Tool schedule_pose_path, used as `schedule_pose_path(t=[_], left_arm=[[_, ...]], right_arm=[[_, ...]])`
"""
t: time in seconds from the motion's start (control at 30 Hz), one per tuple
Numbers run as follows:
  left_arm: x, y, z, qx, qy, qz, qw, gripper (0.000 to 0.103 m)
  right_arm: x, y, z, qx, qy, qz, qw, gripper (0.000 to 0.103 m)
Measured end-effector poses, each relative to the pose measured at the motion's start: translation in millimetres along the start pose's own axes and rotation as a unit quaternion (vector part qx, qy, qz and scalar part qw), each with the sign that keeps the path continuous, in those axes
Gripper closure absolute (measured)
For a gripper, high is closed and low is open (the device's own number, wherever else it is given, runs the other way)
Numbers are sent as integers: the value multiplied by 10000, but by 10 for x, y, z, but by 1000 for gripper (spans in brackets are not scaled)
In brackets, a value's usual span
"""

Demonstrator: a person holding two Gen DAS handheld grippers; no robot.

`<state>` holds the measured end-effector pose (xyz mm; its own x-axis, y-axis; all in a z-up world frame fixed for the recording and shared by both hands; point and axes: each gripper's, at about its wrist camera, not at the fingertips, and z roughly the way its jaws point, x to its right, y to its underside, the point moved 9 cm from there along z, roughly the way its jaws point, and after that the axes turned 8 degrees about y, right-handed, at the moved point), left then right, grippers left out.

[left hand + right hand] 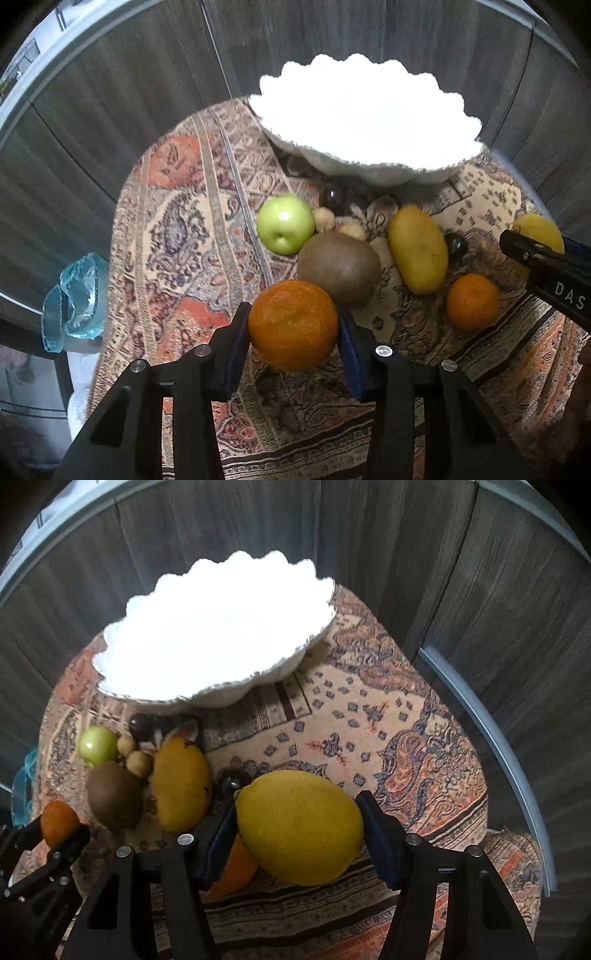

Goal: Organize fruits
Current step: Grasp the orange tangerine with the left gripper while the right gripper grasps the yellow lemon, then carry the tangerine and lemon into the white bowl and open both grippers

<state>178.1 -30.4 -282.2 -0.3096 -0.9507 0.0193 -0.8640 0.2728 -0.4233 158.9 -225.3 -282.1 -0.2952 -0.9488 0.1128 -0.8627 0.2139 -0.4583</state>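
The left claw (293, 325) pinches a round, dimpled orange (293, 325) between its dark blue pads, clear of the patterned woven cloth (184, 229). The right claw (299, 829) clamps an oval yellow lemon (300, 827). Ahead of both sits the white scalloped bowl (369, 170). Judged risk: either rounded fruit could slip from its flat pads, or strike the bowl's rim.
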Motion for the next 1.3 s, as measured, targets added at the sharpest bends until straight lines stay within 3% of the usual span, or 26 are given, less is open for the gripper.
schedule_pose_path(t=[0.33,0.73,1.03,1.3], left_arm=[[32,-301,-380,490,-1,7,9988,59],[-13,-889,-645,1093,135,-197,9937,59],[-45,-1320,-496,1323,241,-296,9905,59],[-37,-1707,-14,1276,309,-312,9908,59]], right_arm=[[15,-263,-275,447,-148,-65,9989,39],[-52,-741,-488,979,-295,-93,9947,39],[-142,-1166,-373,1193,-339,-119,9922,39],[-234,-1549,-42,1237,-450,-183,9911,39]])
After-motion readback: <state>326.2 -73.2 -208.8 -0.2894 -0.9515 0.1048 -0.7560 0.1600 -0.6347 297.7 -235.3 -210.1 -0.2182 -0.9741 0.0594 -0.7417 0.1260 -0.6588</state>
